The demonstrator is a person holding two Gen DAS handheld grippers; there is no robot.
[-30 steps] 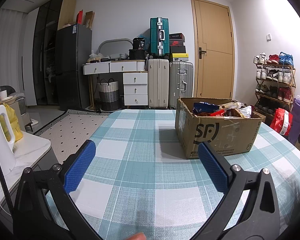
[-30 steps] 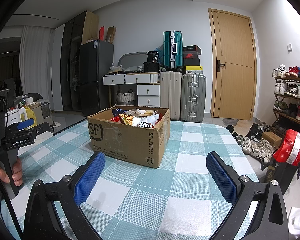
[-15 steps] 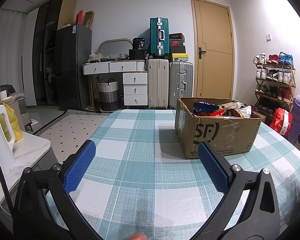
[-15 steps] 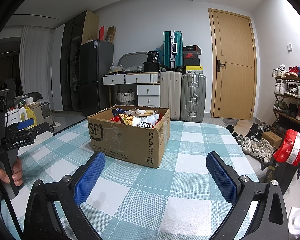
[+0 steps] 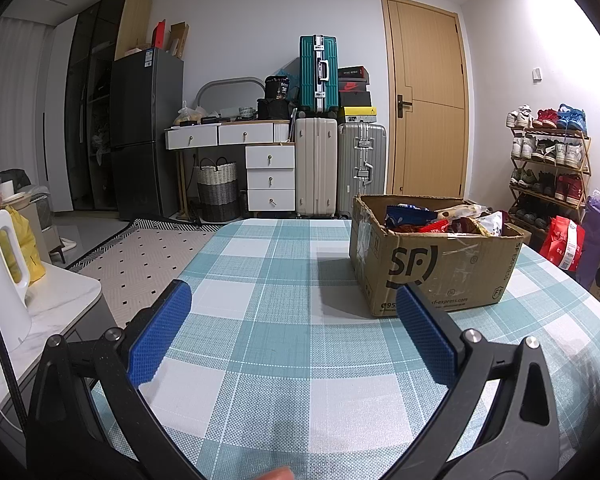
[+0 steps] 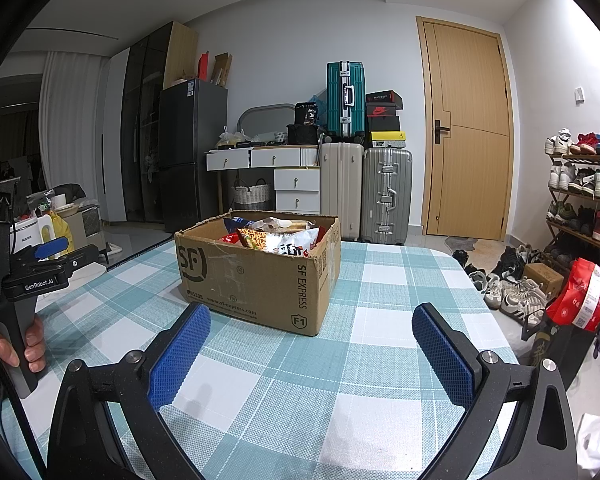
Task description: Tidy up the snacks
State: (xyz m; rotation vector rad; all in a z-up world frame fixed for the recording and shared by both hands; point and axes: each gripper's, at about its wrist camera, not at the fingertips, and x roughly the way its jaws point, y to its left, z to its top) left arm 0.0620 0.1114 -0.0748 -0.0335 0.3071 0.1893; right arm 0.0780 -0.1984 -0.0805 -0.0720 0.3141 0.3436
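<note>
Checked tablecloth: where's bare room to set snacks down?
Free: the checked tablecloth from the brown cardboard SF box to both open grippers, left gripper, right gripper, and the strip right of it. Crowded: inside the box, packed with snack bags.

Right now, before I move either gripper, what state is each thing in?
Left gripper: open, empty, over the tablecloth.
Right gripper: open, empty.
SF Express cardboard box: top open, upright on the table, full of snack packets.
Snack packets: piled inside the box, none taken out.
Checked tablecloth: flat.
Wooden door: shut.
Desk drawers: shut.
</note>
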